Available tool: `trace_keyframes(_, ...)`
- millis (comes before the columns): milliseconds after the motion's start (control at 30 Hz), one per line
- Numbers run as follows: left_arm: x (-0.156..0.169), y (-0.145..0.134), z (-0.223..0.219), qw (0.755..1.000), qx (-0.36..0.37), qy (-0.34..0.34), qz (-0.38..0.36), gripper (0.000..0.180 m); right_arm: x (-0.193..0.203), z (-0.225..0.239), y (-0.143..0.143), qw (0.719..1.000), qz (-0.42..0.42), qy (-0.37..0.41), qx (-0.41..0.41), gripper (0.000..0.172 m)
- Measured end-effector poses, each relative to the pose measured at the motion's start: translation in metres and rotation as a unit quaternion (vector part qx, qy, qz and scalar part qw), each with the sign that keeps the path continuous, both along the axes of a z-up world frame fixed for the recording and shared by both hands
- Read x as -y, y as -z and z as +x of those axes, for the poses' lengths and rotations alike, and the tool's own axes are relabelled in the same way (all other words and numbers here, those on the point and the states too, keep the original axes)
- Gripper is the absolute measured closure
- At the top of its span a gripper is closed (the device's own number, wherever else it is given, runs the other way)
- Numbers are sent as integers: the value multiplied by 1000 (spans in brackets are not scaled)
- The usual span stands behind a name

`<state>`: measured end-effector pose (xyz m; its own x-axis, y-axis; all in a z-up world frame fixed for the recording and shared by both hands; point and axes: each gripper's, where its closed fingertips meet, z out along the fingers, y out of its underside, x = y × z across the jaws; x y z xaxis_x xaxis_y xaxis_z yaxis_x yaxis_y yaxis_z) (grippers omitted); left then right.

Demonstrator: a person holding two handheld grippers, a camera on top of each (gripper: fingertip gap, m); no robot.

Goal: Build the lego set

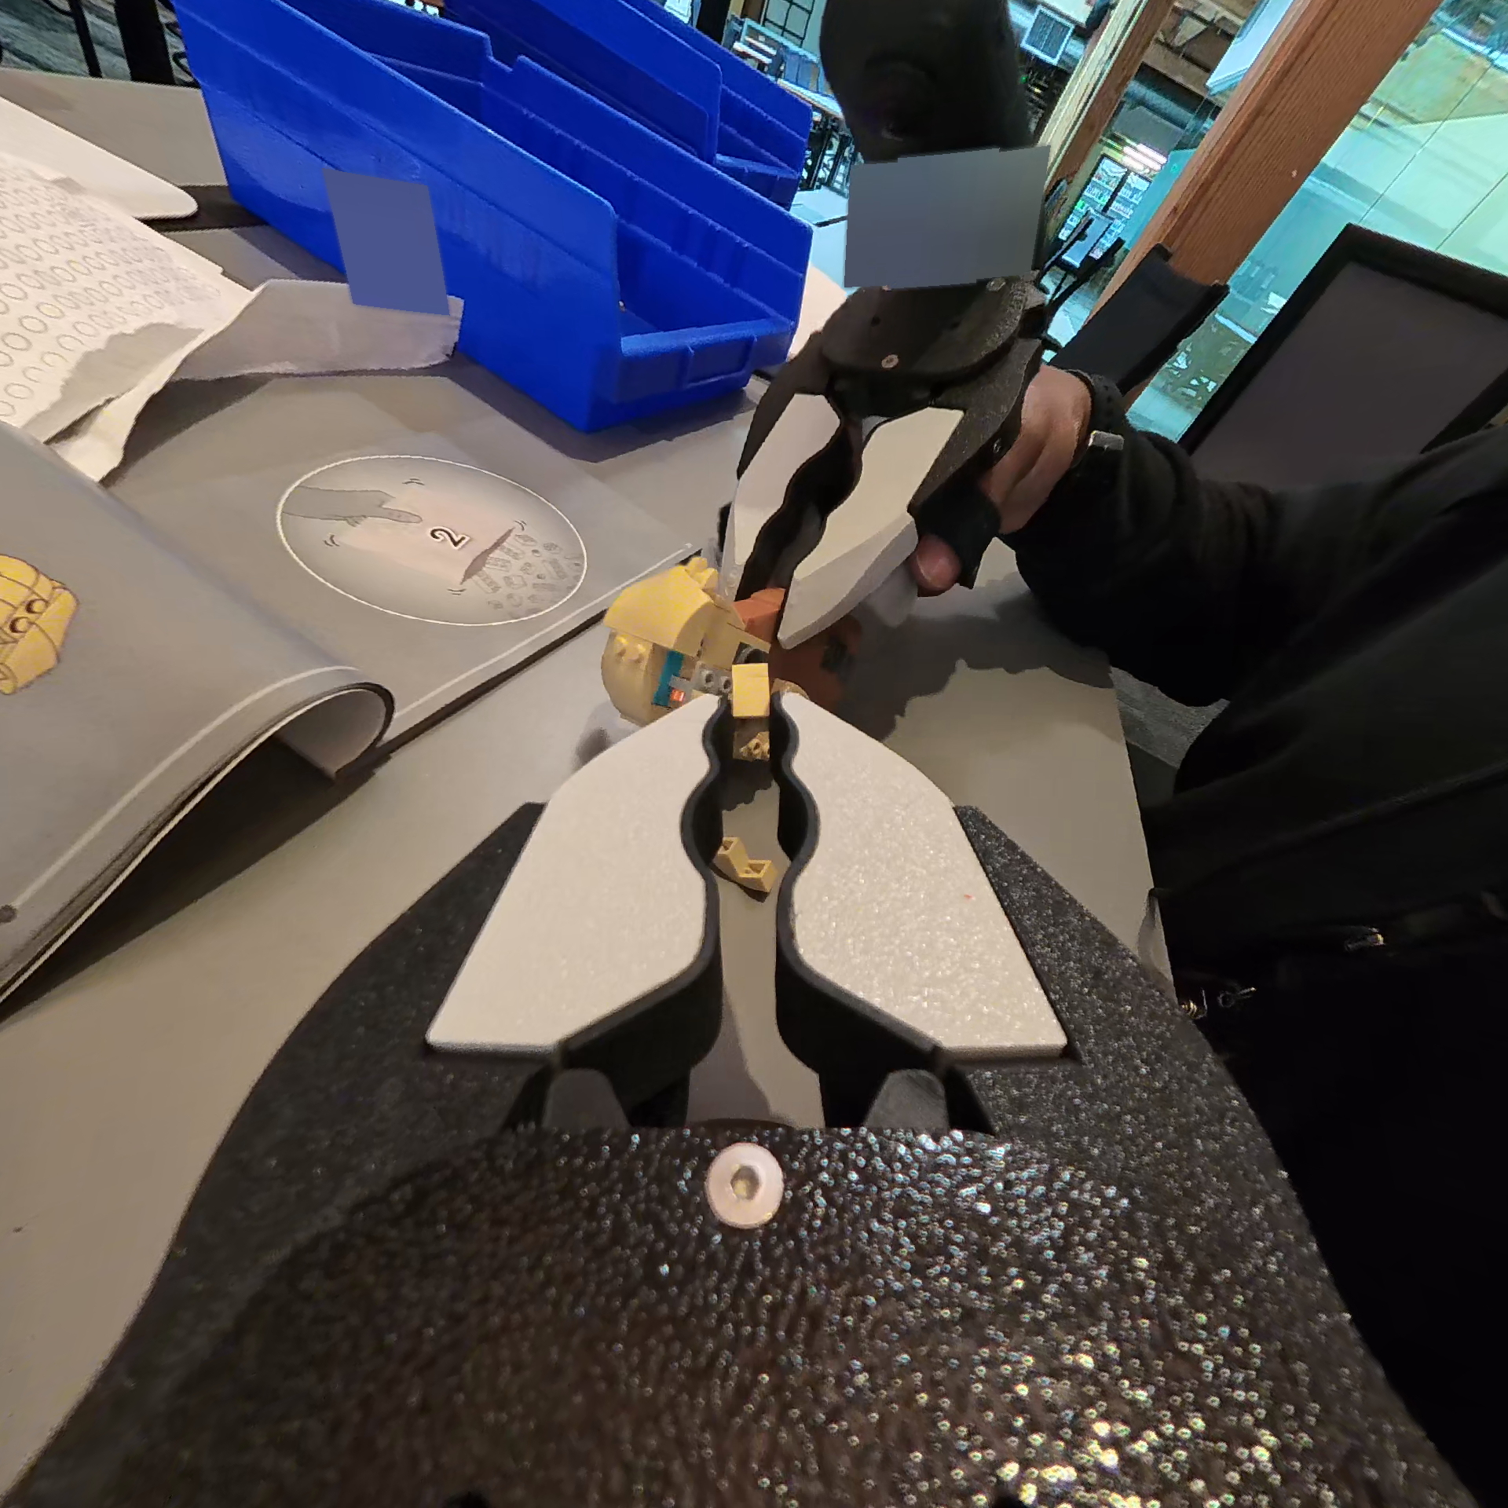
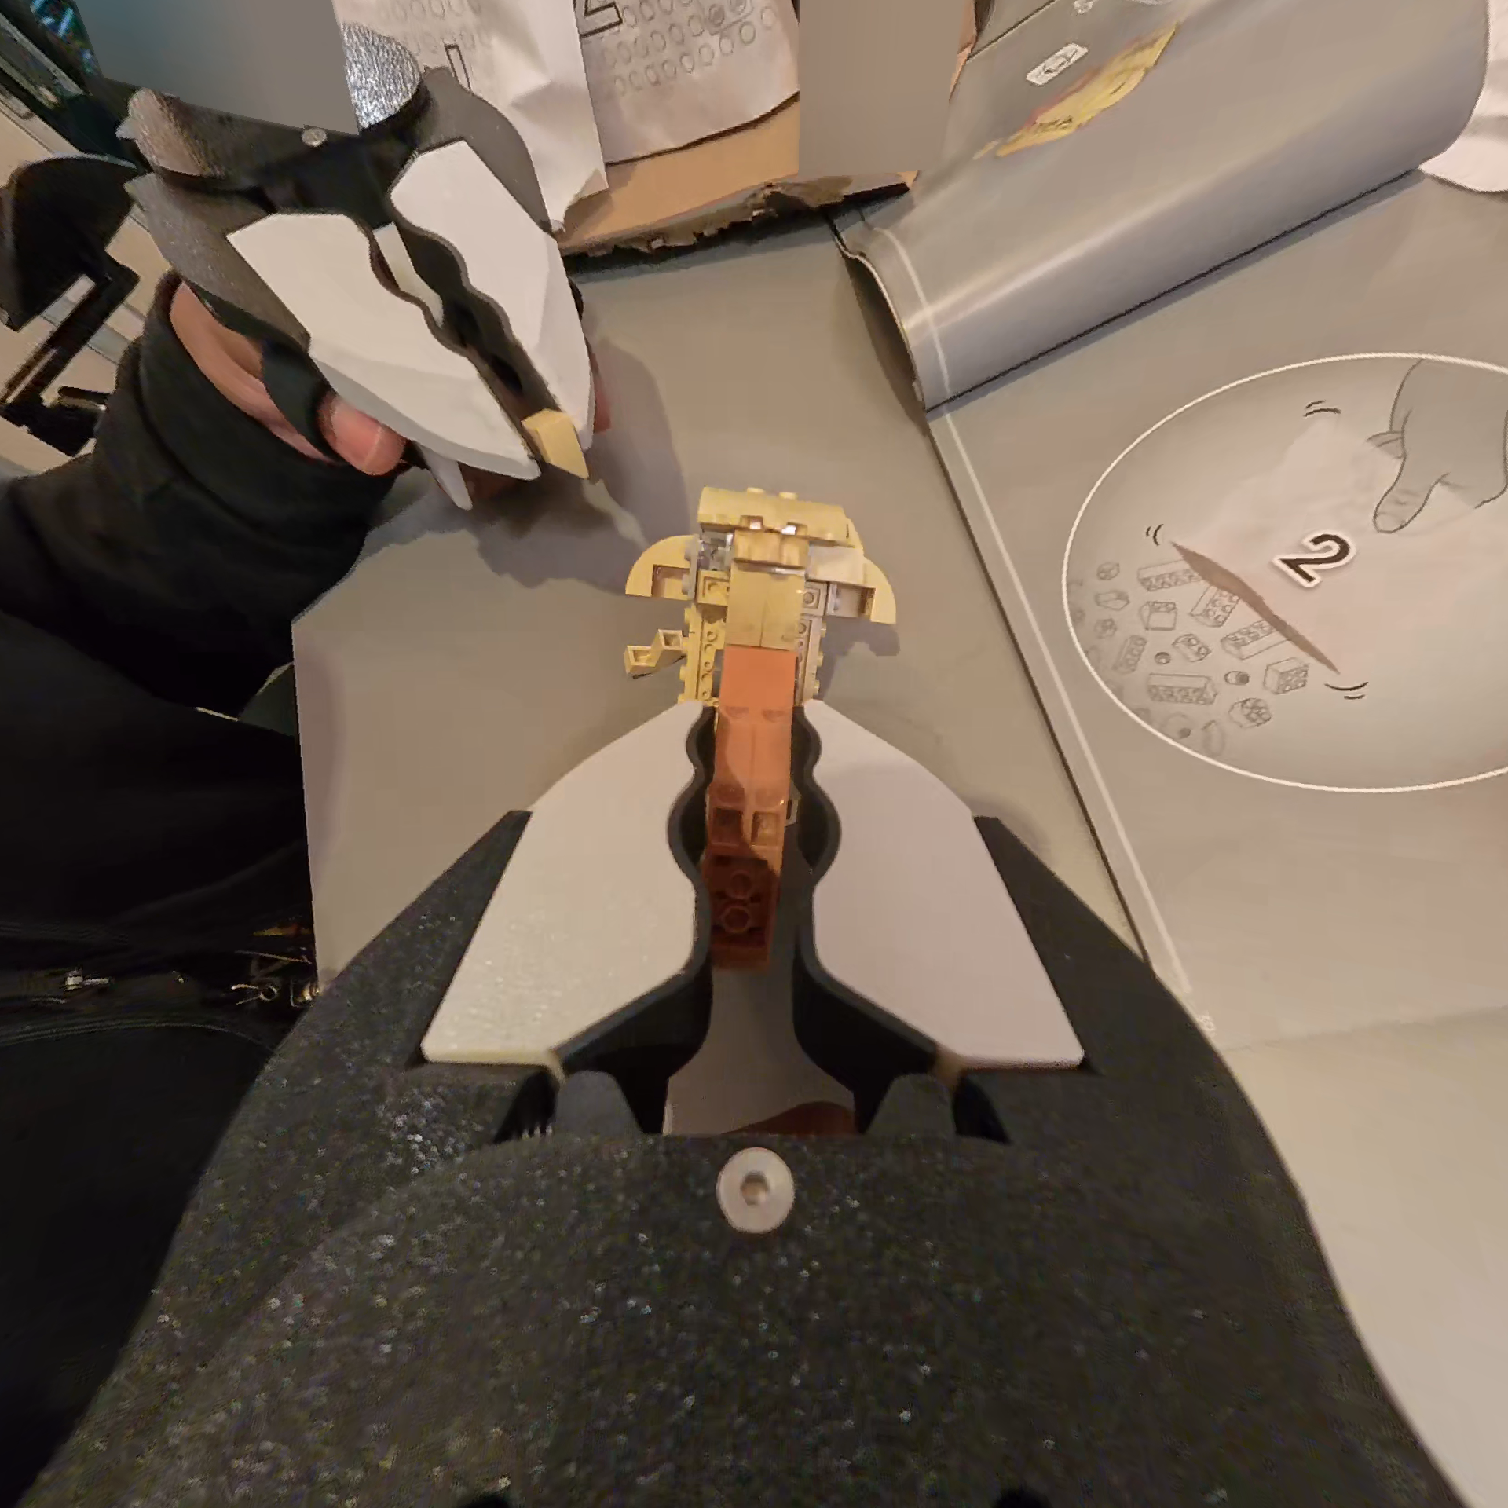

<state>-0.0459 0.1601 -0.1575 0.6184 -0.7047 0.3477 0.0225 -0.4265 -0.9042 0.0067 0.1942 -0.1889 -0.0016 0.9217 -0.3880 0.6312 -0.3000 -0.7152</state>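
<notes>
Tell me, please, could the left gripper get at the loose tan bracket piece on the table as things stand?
Probably not yet: the left gripper is shut on a small tan brick, though the tan bracket piece lies uncovered below its fingers.

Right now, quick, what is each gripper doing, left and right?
Left gripper: closed on a small tan brick.
Right gripper: closed on the brown end of the tan and brown brick model.

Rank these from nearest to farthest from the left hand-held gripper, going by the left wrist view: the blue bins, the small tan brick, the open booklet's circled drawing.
1. small tan brick: clamped at the tips of the left hand-held gripper.
2. circled drawing: ahead to the left, on the open booklet.
3. blue bins: farthest, at the table's back.
</notes>
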Motion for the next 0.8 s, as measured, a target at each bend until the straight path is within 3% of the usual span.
trace_keyframes(167,-1,-1,-2,1000,3,-5,2,173,1,-1,-1,999,32,0,-13,155)
trace_keyframes(333,-3,-4,-5,1000,15,-13,5,173,2,-1,-3,985,172,-11,-21,155)
trace_keyframes(500,-5,-7,-8,999,20,-19,17,173,-6,-1,-9,931,364,-16,-28,155)
trace_keyframes(800,-10,-9,-9,999,6,-26,40,173,-11,2,-22,832,545,-29,-100,155)
